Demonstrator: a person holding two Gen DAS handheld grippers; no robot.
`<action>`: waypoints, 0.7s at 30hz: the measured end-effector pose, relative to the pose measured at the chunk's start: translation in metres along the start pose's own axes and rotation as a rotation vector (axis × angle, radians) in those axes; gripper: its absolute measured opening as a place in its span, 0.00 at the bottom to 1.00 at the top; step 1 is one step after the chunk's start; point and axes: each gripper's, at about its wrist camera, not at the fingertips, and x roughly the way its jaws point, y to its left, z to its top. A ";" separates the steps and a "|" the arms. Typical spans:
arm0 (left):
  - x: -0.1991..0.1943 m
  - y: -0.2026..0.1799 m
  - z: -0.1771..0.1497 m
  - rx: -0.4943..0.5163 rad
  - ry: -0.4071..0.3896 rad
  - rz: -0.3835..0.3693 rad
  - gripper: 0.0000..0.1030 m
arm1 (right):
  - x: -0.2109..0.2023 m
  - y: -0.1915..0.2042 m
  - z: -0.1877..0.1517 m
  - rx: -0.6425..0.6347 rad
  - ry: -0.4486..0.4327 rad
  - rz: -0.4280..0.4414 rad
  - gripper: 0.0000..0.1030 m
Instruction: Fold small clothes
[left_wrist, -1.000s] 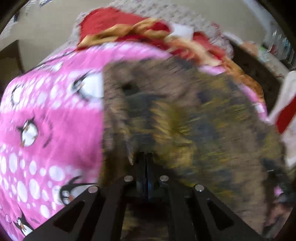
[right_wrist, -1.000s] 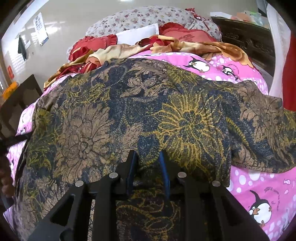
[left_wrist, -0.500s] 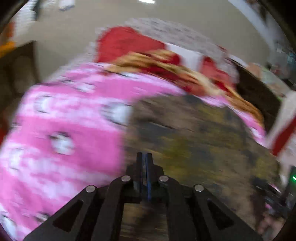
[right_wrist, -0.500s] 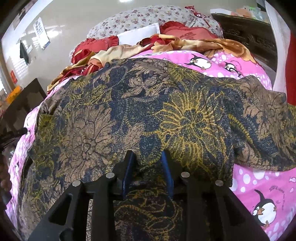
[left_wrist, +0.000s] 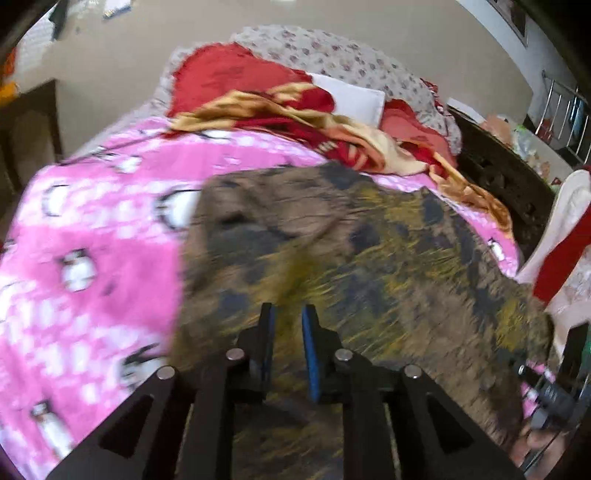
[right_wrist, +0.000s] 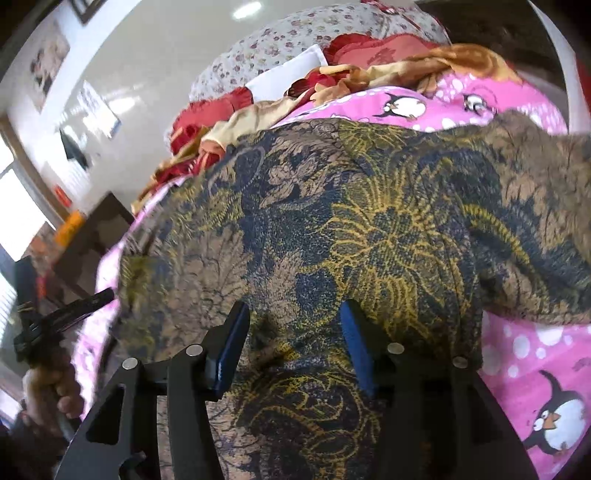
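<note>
Both jaws have just been opening: the left hand-held gripper (left_wrist: 286, 325) and right hand-held gripper (right_wrist: 293, 328) are releasing the floral garment (right_wrist: 369, 229) lying on the bed (right_wrist: 517, 354); its fold risks springing open.

Both claws just opening: left claw (left_wrist: 287, 314) slightly, right claw (right_wrist: 293, 314) wider.
</note>
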 end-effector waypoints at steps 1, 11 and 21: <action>0.013 -0.001 0.005 -0.004 0.012 0.019 0.16 | -0.001 -0.003 0.000 0.016 -0.003 0.019 0.40; 0.018 0.006 0.020 -0.034 0.043 0.101 0.20 | -0.006 -0.012 0.006 0.087 0.029 0.092 0.40; 0.060 0.001 0.026 0.016 0.157 0.098 0.36 | 0.035 0.012 0.065 -0.087 0.088 -0.301 0.34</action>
